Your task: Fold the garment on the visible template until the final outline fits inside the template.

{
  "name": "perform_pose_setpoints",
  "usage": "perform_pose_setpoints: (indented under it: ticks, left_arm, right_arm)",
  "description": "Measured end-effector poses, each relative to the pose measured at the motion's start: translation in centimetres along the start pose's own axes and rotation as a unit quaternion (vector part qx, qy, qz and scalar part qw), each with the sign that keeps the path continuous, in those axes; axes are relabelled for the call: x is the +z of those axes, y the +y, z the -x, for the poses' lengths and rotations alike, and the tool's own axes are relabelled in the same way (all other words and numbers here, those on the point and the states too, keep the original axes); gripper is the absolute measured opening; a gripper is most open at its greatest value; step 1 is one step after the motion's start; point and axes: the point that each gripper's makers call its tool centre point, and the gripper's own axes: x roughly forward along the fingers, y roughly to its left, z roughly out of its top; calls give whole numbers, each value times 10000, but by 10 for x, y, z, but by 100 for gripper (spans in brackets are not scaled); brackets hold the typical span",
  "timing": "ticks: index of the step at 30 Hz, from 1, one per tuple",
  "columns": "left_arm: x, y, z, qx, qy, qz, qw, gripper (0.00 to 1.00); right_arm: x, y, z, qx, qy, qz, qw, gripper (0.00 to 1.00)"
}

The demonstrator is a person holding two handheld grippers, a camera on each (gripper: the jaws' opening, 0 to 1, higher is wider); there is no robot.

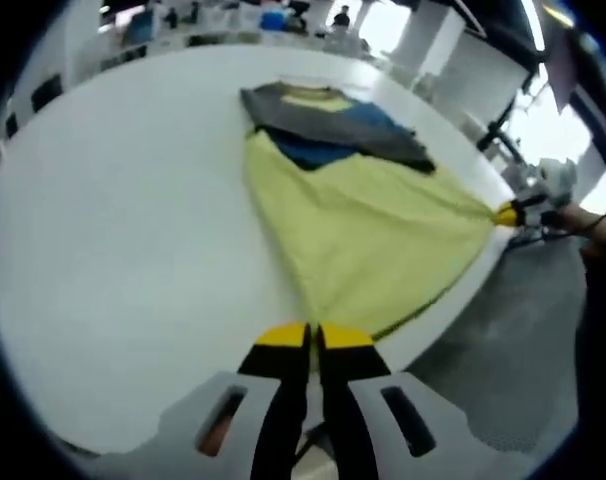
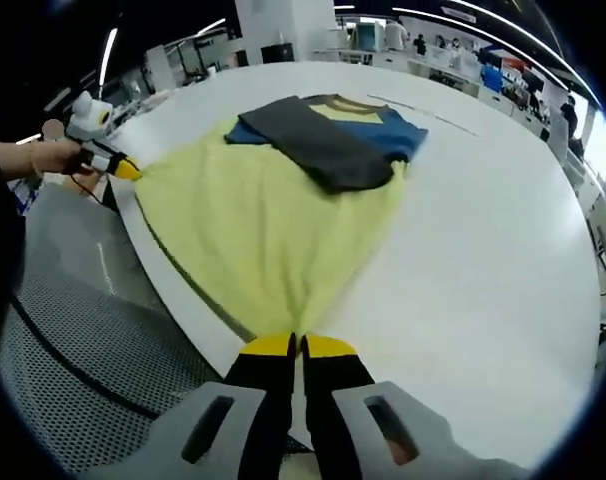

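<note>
A big white table (image 1: 113, 250) with a round edge is seen in both views. One garment (image 1: 363, 225) is laid flat on it. Most of the garment is pale yellow, and this part is spread out wide toward the near edge of the table. The far part is dark grey and blue, with a yellow neck. A grey sleeve is folded across the blue part. The yellow hem is pulled just past the table edge at two corners. A thin line is seen on the white top behind the garment in the right gripper view.

Garment (image 1: 368, 225) — yellow, blue, grey.
</note>
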Motion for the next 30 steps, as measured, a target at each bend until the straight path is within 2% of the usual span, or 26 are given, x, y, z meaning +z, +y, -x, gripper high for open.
perform_pose_setpoints:
  ticks: [12, 22, 30]
  left_arm:
    - [-3, -11, 16, -75, -94, 42, 9999, 0]
    - [-13, -19, 25, -128, -60, 102, 9998, 0]
    - [-16, -23, 36, -142, -84, 151, 9998, 0]
  right_arm:
    - [6, 4, 19, 41, -109, 4, 9999, 3]
    - [-4, 12, 26, 132, -150, -236, 9995, 3]
    - [-2, 21, 42, 208, -229, -280, 9991, 3]
